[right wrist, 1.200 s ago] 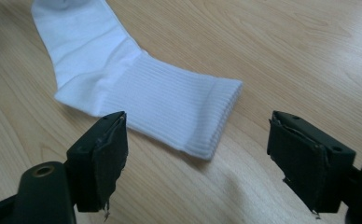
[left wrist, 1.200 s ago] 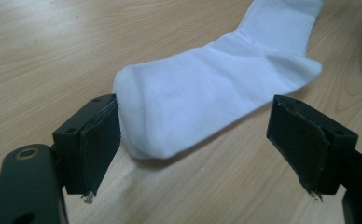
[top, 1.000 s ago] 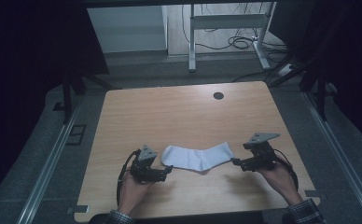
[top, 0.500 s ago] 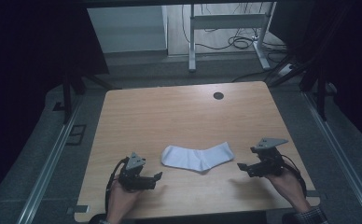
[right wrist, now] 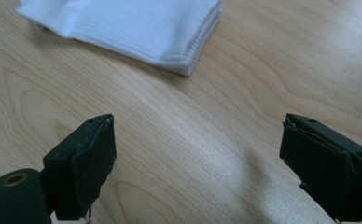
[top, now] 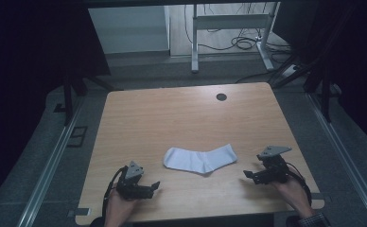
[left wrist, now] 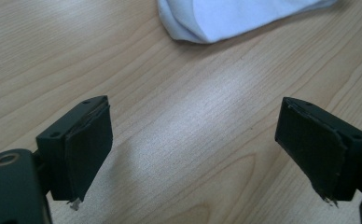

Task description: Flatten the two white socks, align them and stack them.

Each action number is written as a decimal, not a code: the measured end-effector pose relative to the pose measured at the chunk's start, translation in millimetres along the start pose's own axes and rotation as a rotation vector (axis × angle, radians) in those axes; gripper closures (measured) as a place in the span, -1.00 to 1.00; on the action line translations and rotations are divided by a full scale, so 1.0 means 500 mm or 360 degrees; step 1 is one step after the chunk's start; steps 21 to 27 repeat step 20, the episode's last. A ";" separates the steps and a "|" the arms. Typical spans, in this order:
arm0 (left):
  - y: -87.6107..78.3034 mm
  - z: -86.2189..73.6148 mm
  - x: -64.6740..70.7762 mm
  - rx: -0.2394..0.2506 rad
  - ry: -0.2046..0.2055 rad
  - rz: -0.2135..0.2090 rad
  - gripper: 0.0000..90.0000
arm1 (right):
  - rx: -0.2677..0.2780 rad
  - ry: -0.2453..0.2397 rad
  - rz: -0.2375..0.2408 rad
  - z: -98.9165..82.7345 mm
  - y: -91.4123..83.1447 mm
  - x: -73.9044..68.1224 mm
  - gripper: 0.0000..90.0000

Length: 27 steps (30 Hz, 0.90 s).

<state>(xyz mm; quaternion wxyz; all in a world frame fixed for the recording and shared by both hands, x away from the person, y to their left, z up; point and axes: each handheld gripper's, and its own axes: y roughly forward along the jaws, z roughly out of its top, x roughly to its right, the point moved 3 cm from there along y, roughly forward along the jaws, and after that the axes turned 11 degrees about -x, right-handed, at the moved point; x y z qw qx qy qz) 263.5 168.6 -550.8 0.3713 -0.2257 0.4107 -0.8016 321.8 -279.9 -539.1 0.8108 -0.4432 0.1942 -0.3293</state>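
A white sock lies flat on the wooden table, toe end to the left and cuff to the right. My left gripper sits low near the front edge, left of the toe and apart from it. Its jaws have just been opening and nothing is between them. The left gripper view has the sock's toe beyond my open left gripper. My right gripper rests right of the cuff, also apart, its jaws having just opened wider, empty. In the right gripper view the ribbed cuff lies ahead of my open right gripper.
A round cable hole sits near the table's far edge. Behind the table stand a white desk frame and loose cables on the floor. Metal rails run along both sides. My hands are close to the table's front edge.
Both grippers have drawn back from the sock's two ends, outward and toward the front edge, and sunk lower. The sock stays flat in place.
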 end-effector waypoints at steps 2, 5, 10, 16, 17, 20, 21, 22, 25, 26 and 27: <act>0.003 -0.002 -0.001 -0.0008 0.0005 -0.0001 -0.74 | -0.0010 0.0000 0.0004 -0.005 0.006 0.001 -0.76; 0.008 -0.006 -0.004 -0.0031 0.0004 -0.0014 -0.75 | -0.0018 -0.0007 0.0004 -0.010 0.016 0.000 -0.77; 0.018 -0.012 -0.006 -0.0081 0.0015 -0.0008 -0.76 | -0.0044 -0.0027 0.0018 -0.017 0.033 -0.003 -0.83; 0.024 -0.018 -0.008 -0.0072 0.0051 0.0008 -0.78 | 0.0002 -0.0049 -0.0003 -0.019 0.040 -0.004 -0.87; 0.024 -0.019 -0.008 -0.0071 0.0055 0.0006 -0.78 | 0.0012 -0.0044 -0.0008 -0.020 0.041 -0.003 -0.88; 0.025 -0.018 -0.009 -0.0069 0.0053 0.0007 -0.78 | 0.0030 -0.0037 -0.0013 -0.021 0.042 -0.004 -0.89; 0.025 -0.018 -0.009 -0.0069 0.0053 0.0007 -0.78 | 0.0030 -0.0037 -0.0013 -0.021 0.042 -0.004 -0.89; 0.025 -0.018 -0.009 -0.0069 0.0053 0.0007 -0.78 | 0.0030 -0.0037 -0.0013 -0.021 0.042 -0.004 -0.89; 0.025 -0.018 -0.009 -0.0069 0.0053 0.0007 -0.78 | 0.0030 -0.0037 -0.0013 -0.021 0.042 -0.004 -0.89; 0.025 -0.018 -0.009 -0.0069 0.0053 0.0007 -0.78 | 0.0030 -0.0037 -0.0013 -0.021 0.042 -0.004 -0.89; 0.025 -0.018 -0.009 -0.0069 0.0053 0.0007 -0.78 | 0.0030 -0.0037 -0.0013 -0.021 0.042 -0.004 -0.89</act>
